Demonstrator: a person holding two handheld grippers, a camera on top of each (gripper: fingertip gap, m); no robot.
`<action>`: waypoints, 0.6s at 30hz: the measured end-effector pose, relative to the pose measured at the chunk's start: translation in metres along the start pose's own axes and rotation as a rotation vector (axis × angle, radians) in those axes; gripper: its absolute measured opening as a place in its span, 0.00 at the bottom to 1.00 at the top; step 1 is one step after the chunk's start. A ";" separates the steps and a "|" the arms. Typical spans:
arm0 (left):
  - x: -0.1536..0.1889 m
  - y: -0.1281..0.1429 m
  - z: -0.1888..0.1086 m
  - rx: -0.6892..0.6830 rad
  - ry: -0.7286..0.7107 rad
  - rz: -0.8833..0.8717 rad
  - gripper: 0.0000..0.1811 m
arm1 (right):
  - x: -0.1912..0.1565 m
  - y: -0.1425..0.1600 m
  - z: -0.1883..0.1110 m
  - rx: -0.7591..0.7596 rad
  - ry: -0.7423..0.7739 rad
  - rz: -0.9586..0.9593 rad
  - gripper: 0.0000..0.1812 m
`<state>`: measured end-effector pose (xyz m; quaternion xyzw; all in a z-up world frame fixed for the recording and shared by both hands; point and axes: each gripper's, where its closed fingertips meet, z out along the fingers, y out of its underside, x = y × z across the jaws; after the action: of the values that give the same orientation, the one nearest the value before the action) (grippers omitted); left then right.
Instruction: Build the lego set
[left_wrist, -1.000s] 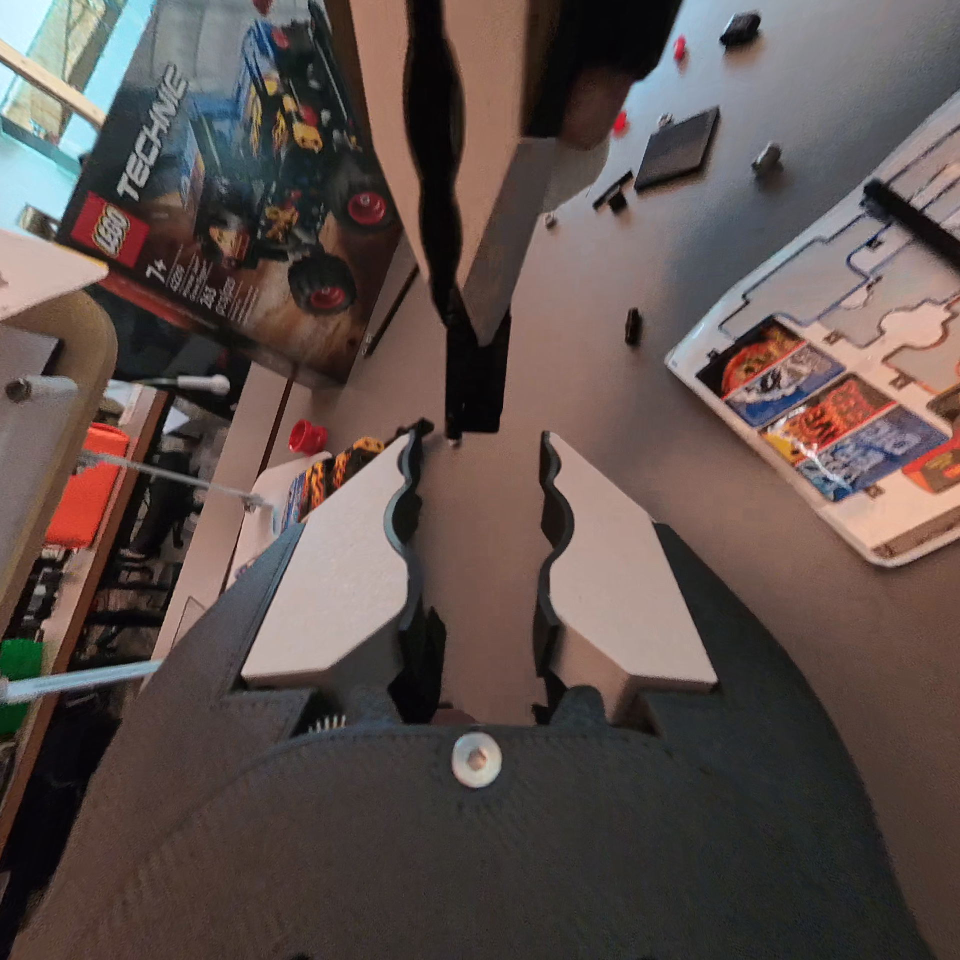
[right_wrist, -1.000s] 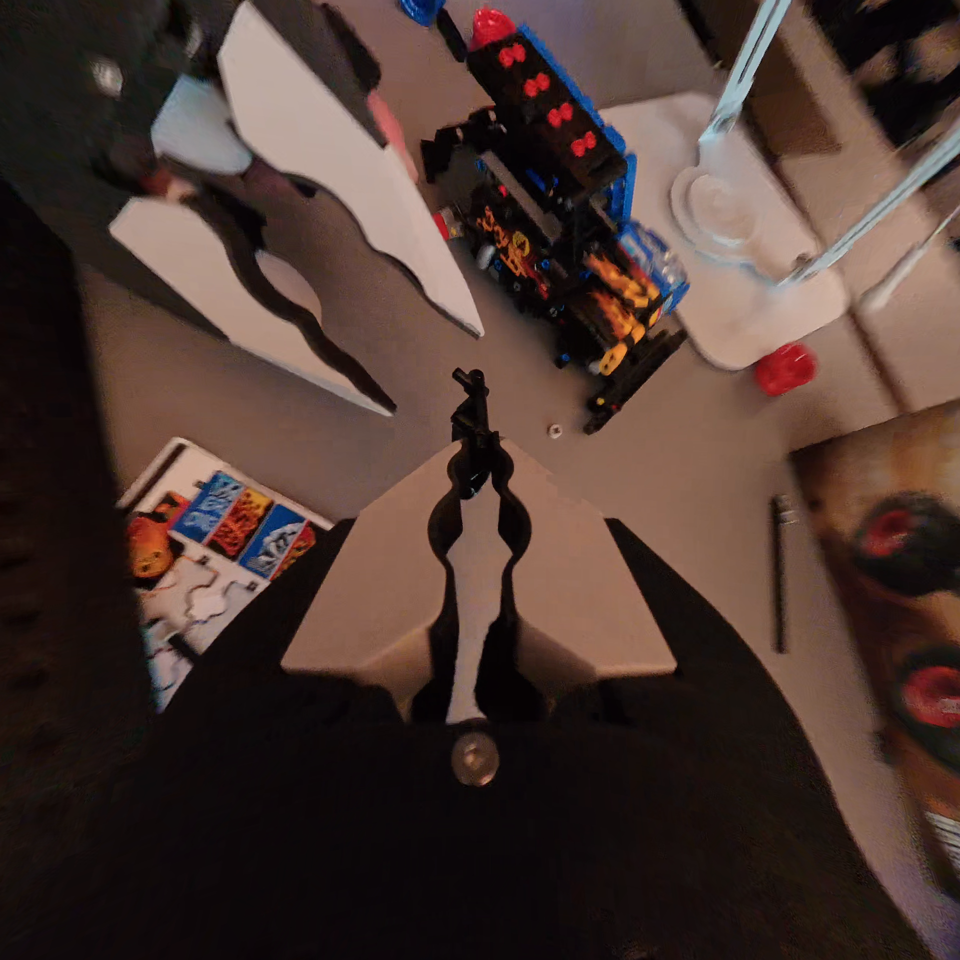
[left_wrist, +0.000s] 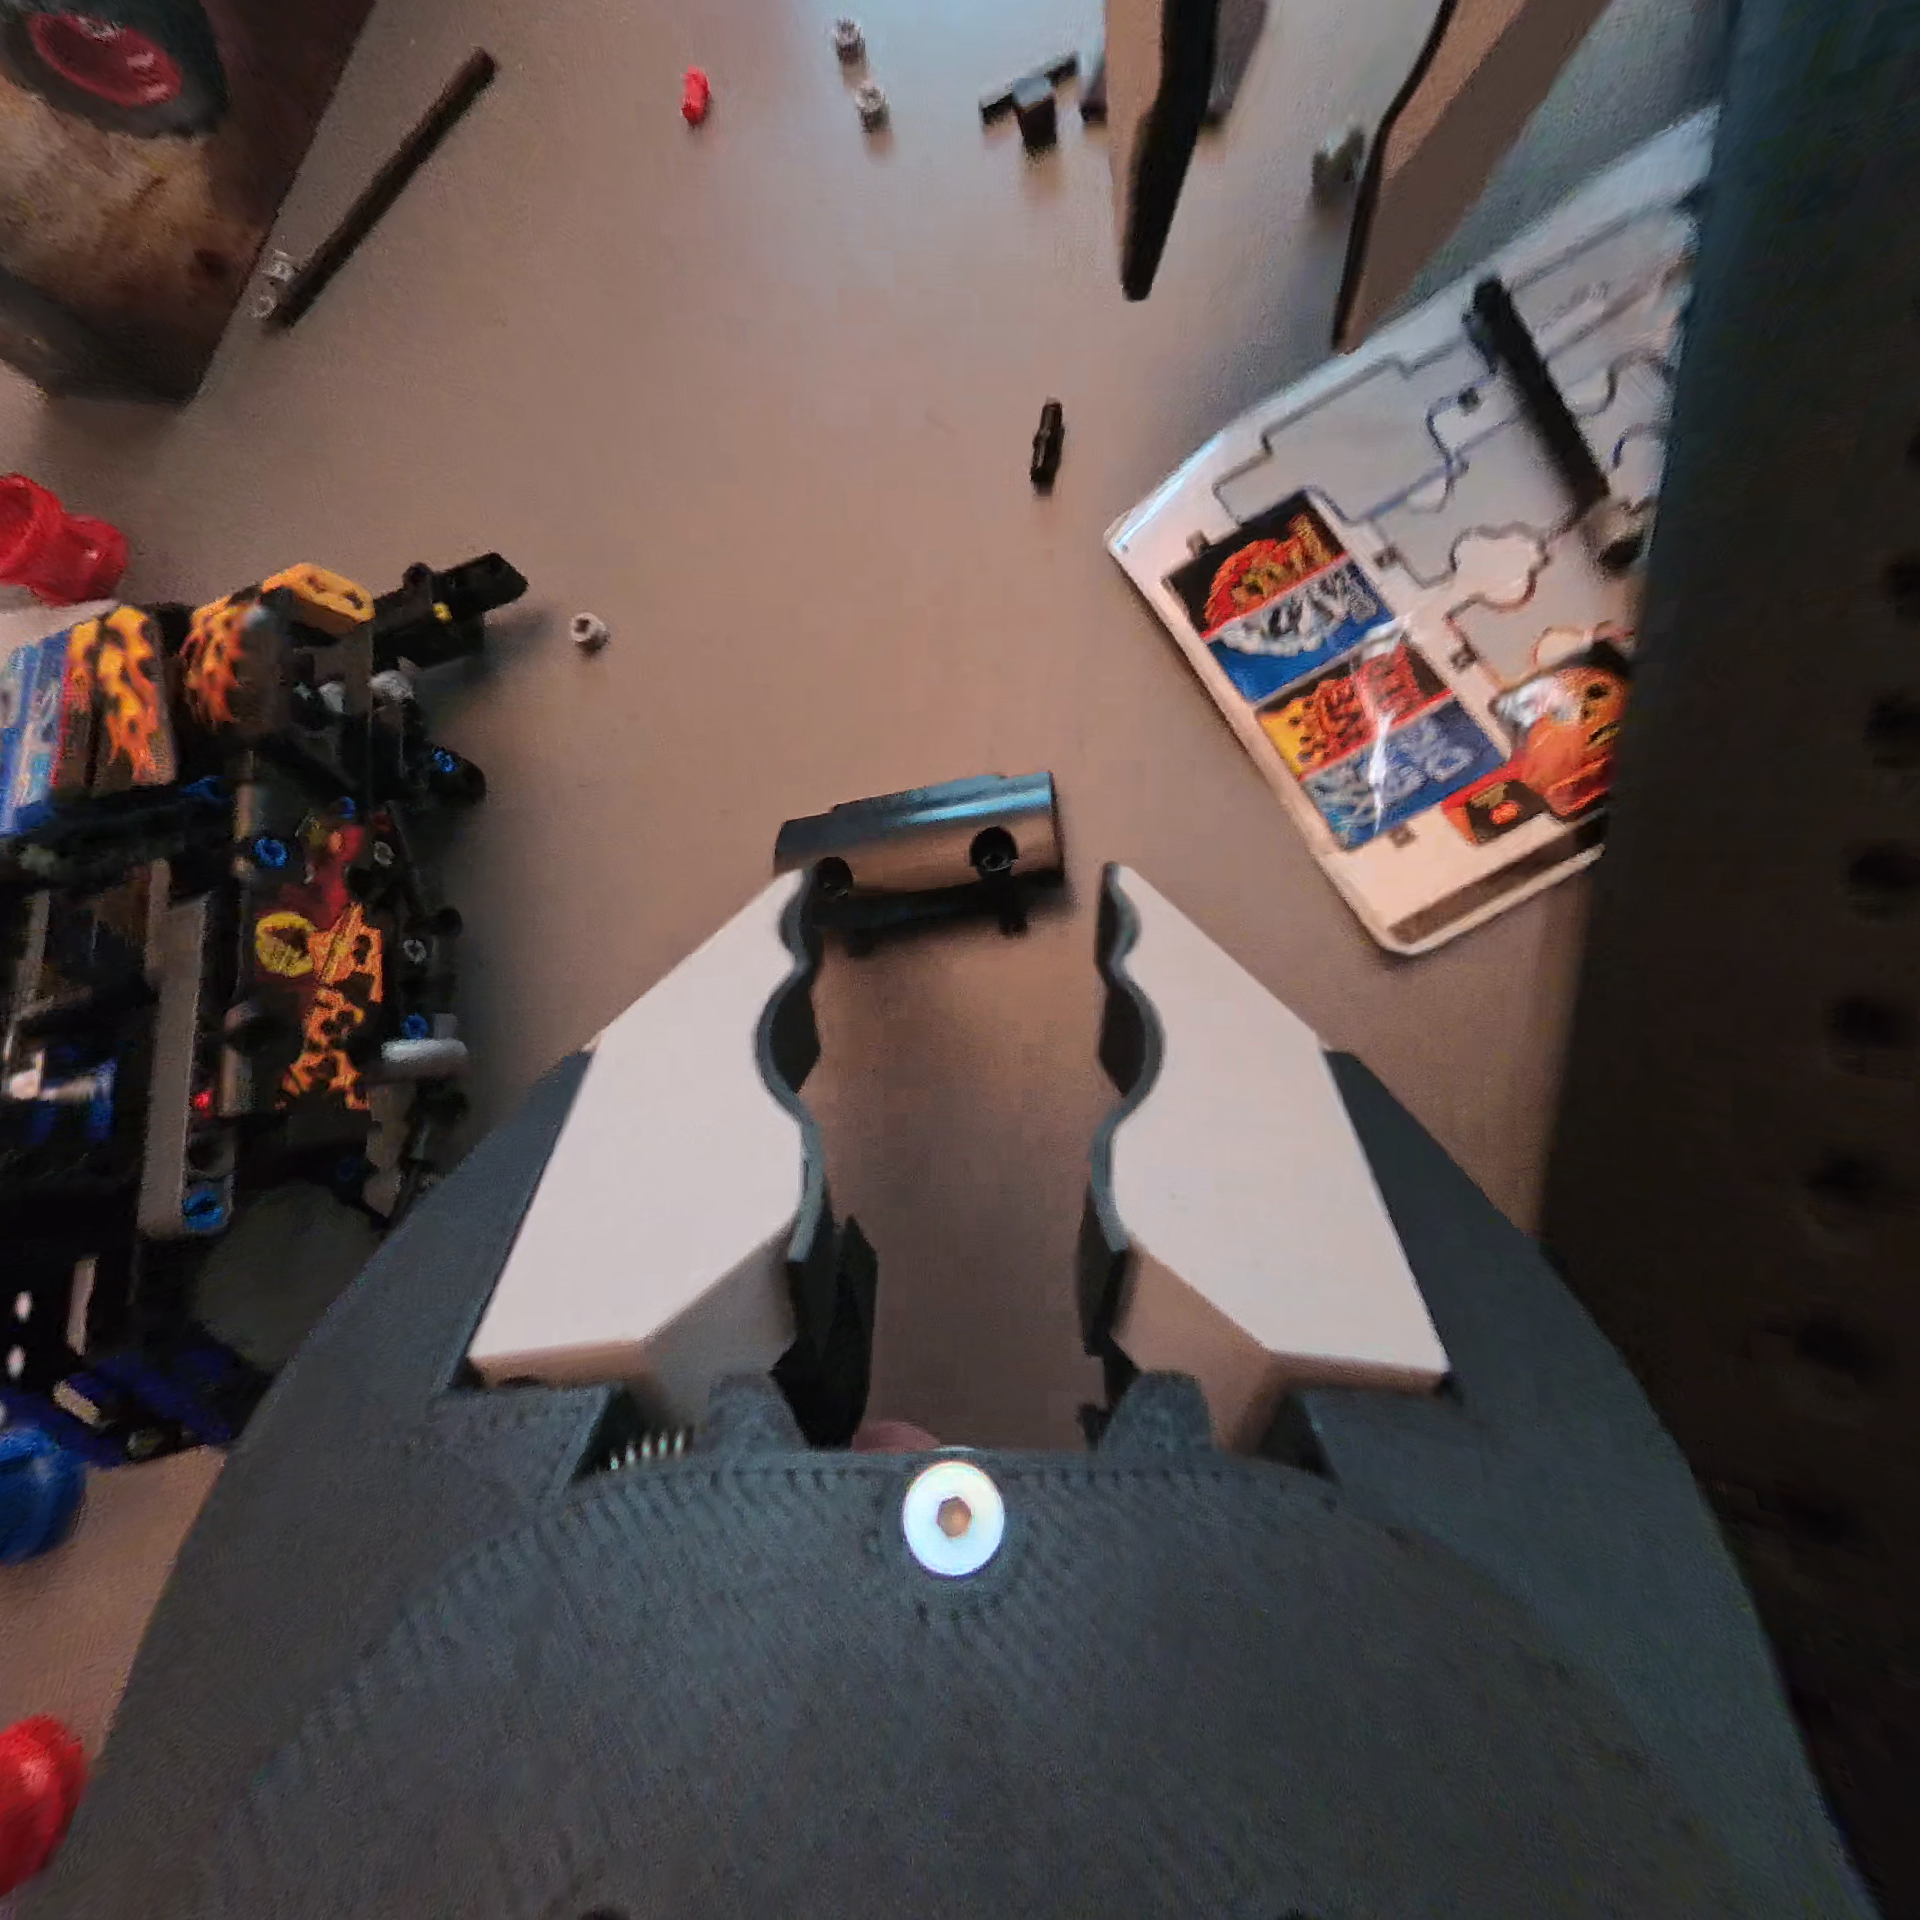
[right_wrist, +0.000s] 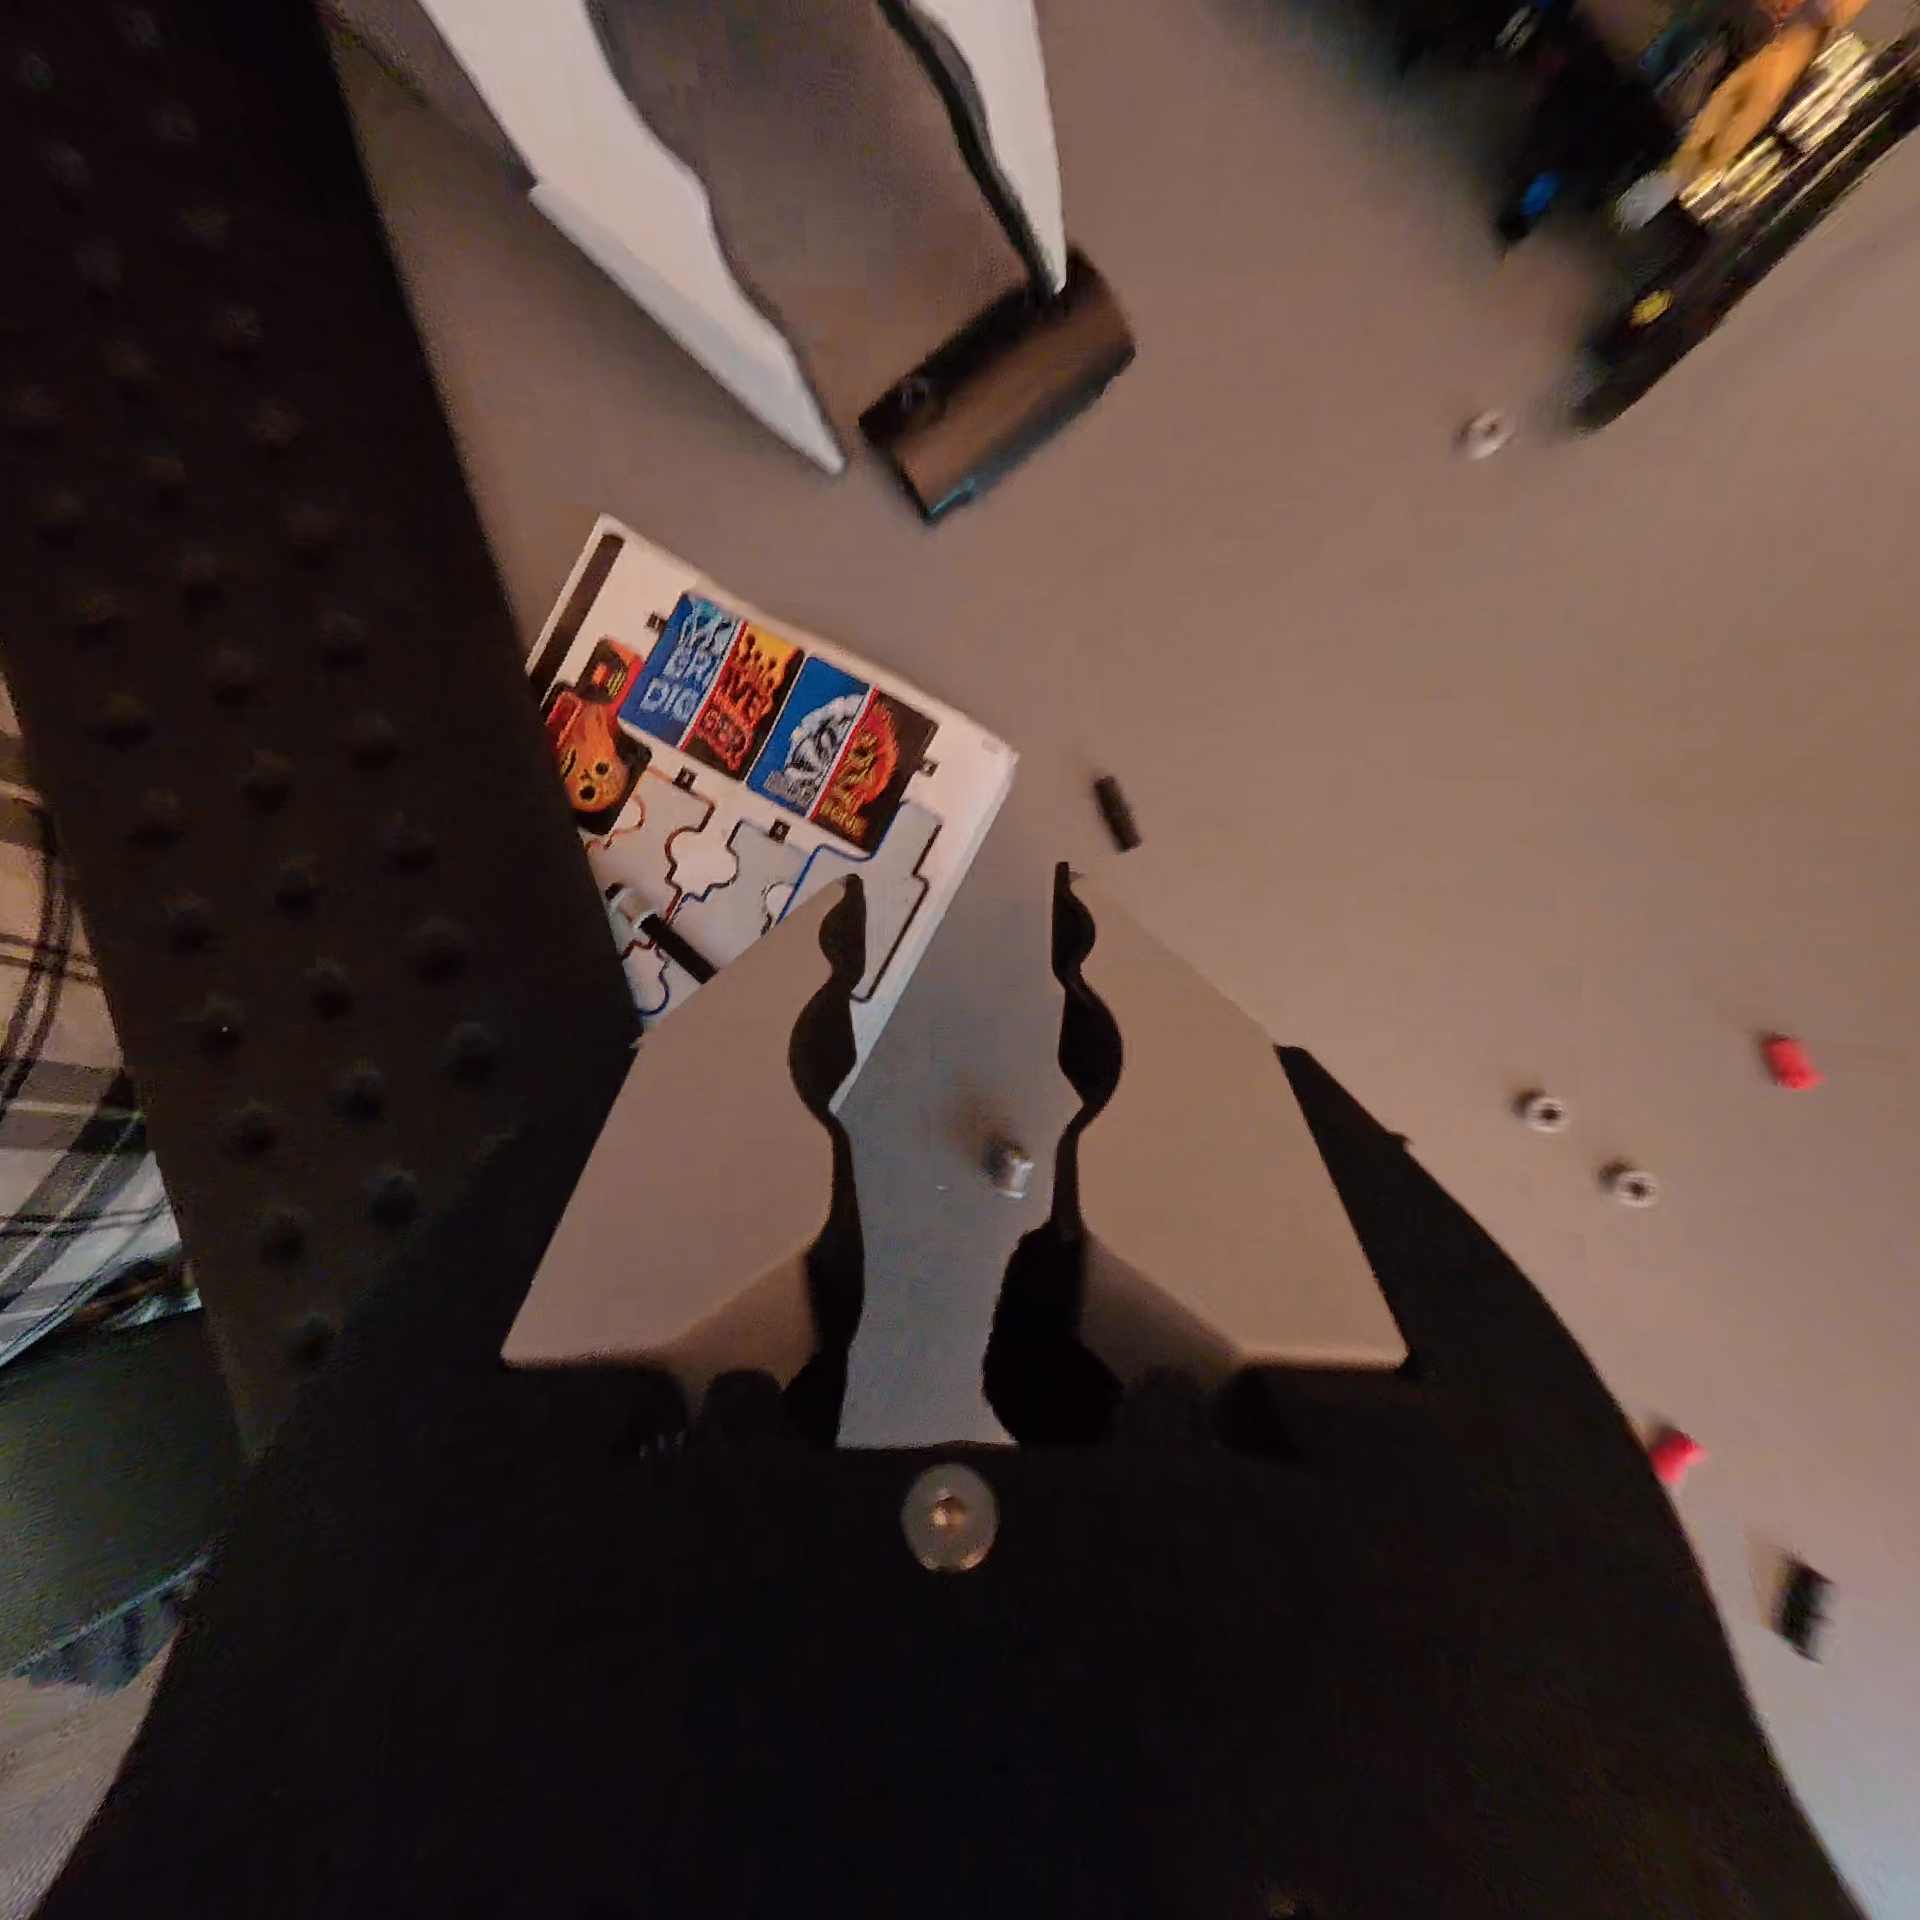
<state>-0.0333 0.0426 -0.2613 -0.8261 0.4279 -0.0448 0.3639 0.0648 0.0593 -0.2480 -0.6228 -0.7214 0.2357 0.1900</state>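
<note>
2 grippers: left gripper (left_wrist: 951, 894) and right gripper (right_wrist: 954, 894), fingers spread, holding nothing.
Black panel piece (left_wrist: 925, 831): on the desk (left_wrist: 779, 416), just ahead of the left fingertips.
Model (left_wrist: 260, 831): left, apart.
Risk: glossy curved panel may skid if pinched off-centre.

The right gripper (right_wrist: 951, 894), a second ago clamped on a small black lego pin, now stands parted and empty. The left gripper (left_wrist: 951, 894) has dropped low to a dark curved lego panel (left_wrist: 925, 831) lying on the grey surface (left_wrist: 779, 468).
</note>
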 end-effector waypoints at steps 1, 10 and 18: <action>0.000 0.002 0.002 -0.015 0.002 0.037 0.24 | -0.002 0.005 0.006 -0.023 -0.012 0.007 0.20; -0.031 0.020 -0.009 -0.068 -0.022 0.197 0.26 | -0.004 0.003 0.025 -0.013 -0.074 0.056 0.00; -0.018 0.006 -0.028 0.072 0.027 0.043 0.32 | 0.019 -0.021 0.020 0.141 -0.018 0.107 0.00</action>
<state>-0.0591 0.0379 -0.2404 -0.8025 0.4484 -0.0635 0.3884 0.0336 0.0735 -0.2531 -0.6433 -0.6705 0.3012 0.2142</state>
